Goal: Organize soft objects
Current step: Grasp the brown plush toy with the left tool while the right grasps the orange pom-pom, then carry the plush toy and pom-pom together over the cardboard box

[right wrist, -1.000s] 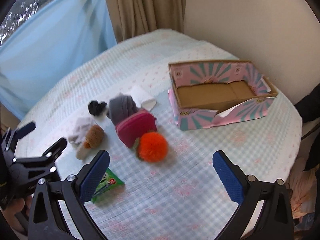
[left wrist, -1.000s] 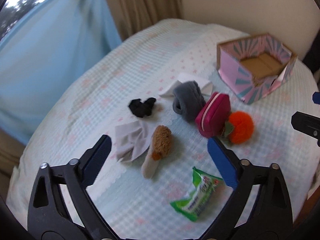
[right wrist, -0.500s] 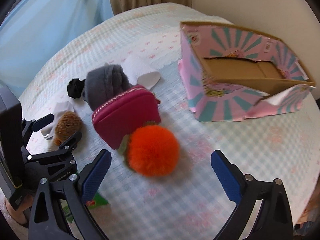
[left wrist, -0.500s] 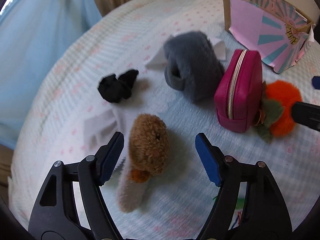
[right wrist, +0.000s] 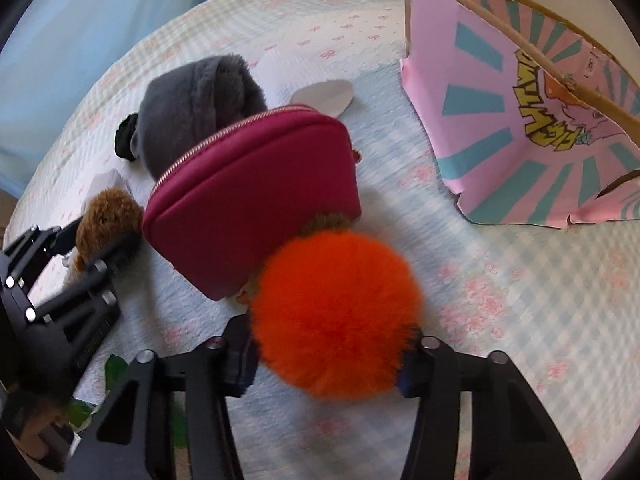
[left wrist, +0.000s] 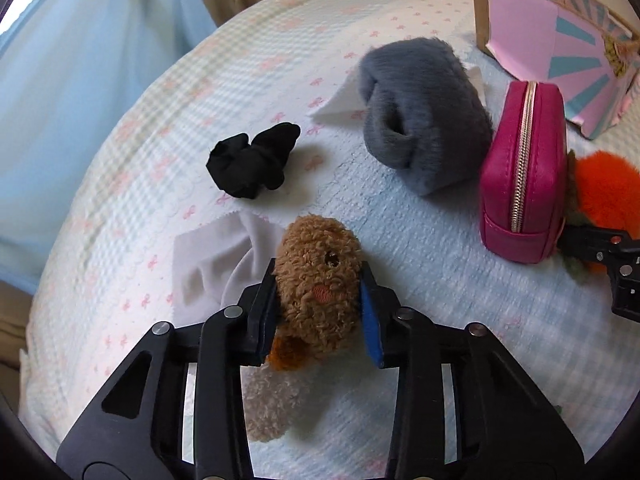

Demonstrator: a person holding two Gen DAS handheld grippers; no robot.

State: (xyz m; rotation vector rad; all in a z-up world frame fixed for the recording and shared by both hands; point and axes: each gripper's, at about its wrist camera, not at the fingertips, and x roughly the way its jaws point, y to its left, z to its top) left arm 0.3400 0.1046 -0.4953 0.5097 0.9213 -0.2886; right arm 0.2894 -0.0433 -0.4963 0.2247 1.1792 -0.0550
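A brown plush toy [left wrist: 316, 272] lies on the checked bedspread [left wrist: 440, 360]. My left gripper [left wrist: 318, 300] is closing on it, and both blue pads press into its sides. An orange pom-pom [right wrist: 336, 312] with green leaves sits against a magenta zip pouch [right wrist: 256, 200]. My right gripper [right wrist: 326, 360] is closing around the pom-pom, its pads sunk into the fur on both sides. In the right wrist view the left gripper [right wrist: 96, 240] shows at the left edge with the plush toy [right wrist: 108, 216] in it. The pink box [right wrist: 500, 100] with teal rays stands open at the far right.
A grey furry piece [left wrist: 424, 108] lies behind the pouch [left wrist: 524, 168], on a white sheet [left wrist: 340, 100]. A black cloth [left wrist: 252, 160] and a white cloth [left wrist: 216, 260] lie left of the plush toy. A green packet [right wrist: 116, 368] lies near the front. Blue fabric hangs beyond the bed's left edge.
Both grippers have come down towards the bedspread and narrowed from wide open. The left now pinches the brown plush toy, the right the orange pom-pom.
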